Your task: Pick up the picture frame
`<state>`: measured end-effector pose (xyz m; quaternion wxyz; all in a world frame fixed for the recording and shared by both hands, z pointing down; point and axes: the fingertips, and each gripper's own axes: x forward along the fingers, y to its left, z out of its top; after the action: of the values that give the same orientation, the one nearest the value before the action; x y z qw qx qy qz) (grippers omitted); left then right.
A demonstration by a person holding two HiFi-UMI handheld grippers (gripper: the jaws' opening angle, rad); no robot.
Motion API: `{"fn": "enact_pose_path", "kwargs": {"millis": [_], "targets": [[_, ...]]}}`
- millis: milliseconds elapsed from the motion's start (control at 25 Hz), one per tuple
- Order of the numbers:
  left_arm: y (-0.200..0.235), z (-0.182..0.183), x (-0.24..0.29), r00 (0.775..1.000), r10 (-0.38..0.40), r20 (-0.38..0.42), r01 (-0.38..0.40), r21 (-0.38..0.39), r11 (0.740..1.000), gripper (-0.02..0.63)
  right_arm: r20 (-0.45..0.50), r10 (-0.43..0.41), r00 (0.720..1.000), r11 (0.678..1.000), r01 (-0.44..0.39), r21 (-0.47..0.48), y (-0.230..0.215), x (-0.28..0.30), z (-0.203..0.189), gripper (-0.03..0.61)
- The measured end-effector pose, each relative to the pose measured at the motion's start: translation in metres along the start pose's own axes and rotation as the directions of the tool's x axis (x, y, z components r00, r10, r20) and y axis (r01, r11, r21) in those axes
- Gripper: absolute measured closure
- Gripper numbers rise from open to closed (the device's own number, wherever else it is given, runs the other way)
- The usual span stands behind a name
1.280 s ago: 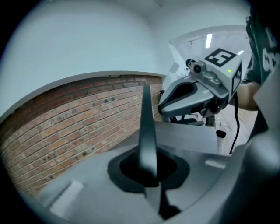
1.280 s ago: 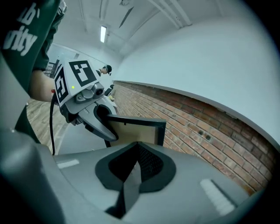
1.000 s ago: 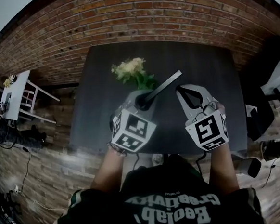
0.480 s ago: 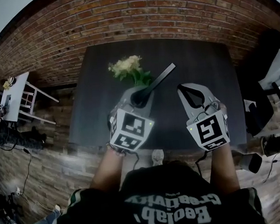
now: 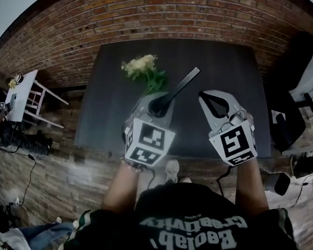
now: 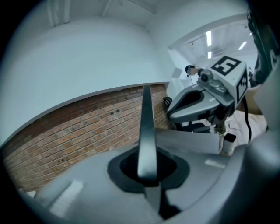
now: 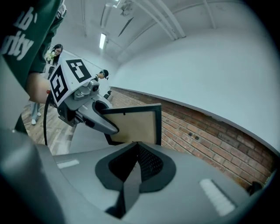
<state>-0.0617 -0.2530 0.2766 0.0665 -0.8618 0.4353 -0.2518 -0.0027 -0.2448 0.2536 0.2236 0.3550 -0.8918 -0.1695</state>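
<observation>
Left gripper [image 5: 158, 105]: fingers clamped tight on the edge of the picture frame [image 5: 184, 84], which juts out over the bench [image 5: 102, 120], just beside the flowers [image 5: 141, 67]. Right gripper [image 5: 208, 95]: fingers together, seemingly empty. Since a second ago the grip is unchanged, and the bench's near edge has slid away from the person.
</observation>
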Motion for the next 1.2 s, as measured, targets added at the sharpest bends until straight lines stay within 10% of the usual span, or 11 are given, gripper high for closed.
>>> {"fn": "enact_pose_path", "kwargs": {"millis": [1200], "targets": [[-0.105, -0.016, -0.061, 0.994, 0.082, -0.068, -0.082, -0.002, 0.997, 0.589, 0.037, 0.043, 0.998, 0.999, -0.042, -0.011, 0.060, -0.097, -0.021, 0.572]]}}
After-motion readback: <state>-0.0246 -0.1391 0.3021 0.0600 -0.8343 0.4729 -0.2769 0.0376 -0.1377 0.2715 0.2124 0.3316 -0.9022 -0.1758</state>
